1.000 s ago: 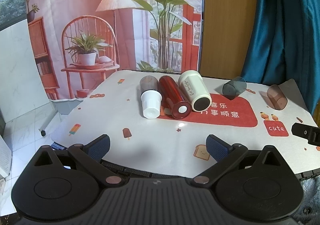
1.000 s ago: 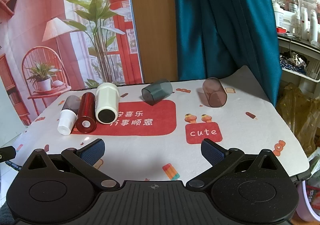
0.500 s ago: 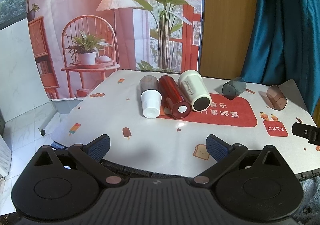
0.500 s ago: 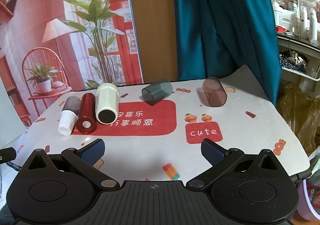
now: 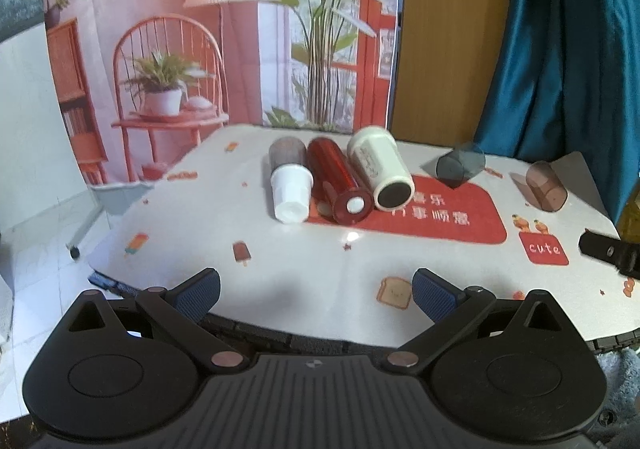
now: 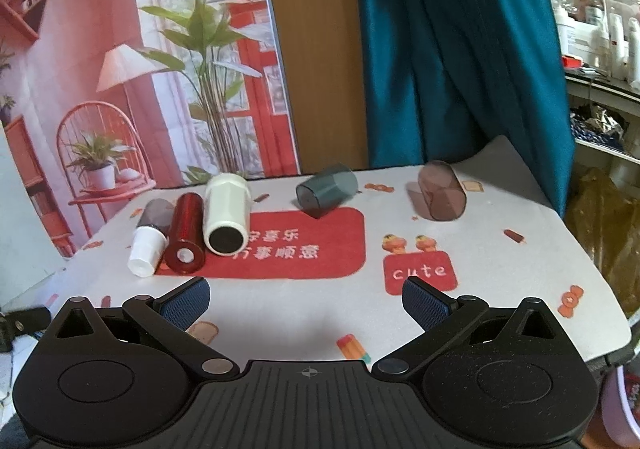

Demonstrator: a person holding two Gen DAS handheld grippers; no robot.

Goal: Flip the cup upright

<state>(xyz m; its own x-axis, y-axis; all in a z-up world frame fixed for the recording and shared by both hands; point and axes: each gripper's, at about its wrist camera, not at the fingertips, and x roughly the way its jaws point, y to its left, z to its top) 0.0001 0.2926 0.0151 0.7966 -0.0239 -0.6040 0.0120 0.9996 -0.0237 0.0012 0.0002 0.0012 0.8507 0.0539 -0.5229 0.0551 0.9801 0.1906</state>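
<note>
Cups lie on their sides all over the printed tablecloth (image 6: 304, 309), five of them, none standing. Three are packed side by side at the left of the red panel (image 6: 288, 245): a smoky cup with a white end (image 6: 148, 237), a red cup (image 6: 185, 234) touching it, and a cream cup (image 6: 226, 214) touching the red one, its dark end facing the near edge. Well apart from that row, a grey-blue tumbler (image 6: 326, 195) lies tilted at the far edge of the red panel, and a brownish tumbler (image 6: 442, 191) lies further right, near the teal curtain (image 6: 460, 49).

Both tools hang back at the near edge of the table. The right gripper (image 6: 306, 299) has its fingers spread wide with nothing between them. The left gripper (image 5: 316, 291) is likewise wide apart and holds nothing; from its side the row of three sits almost straight ahead, the red cup (image 5: 338, 185) in the middle.
</note>
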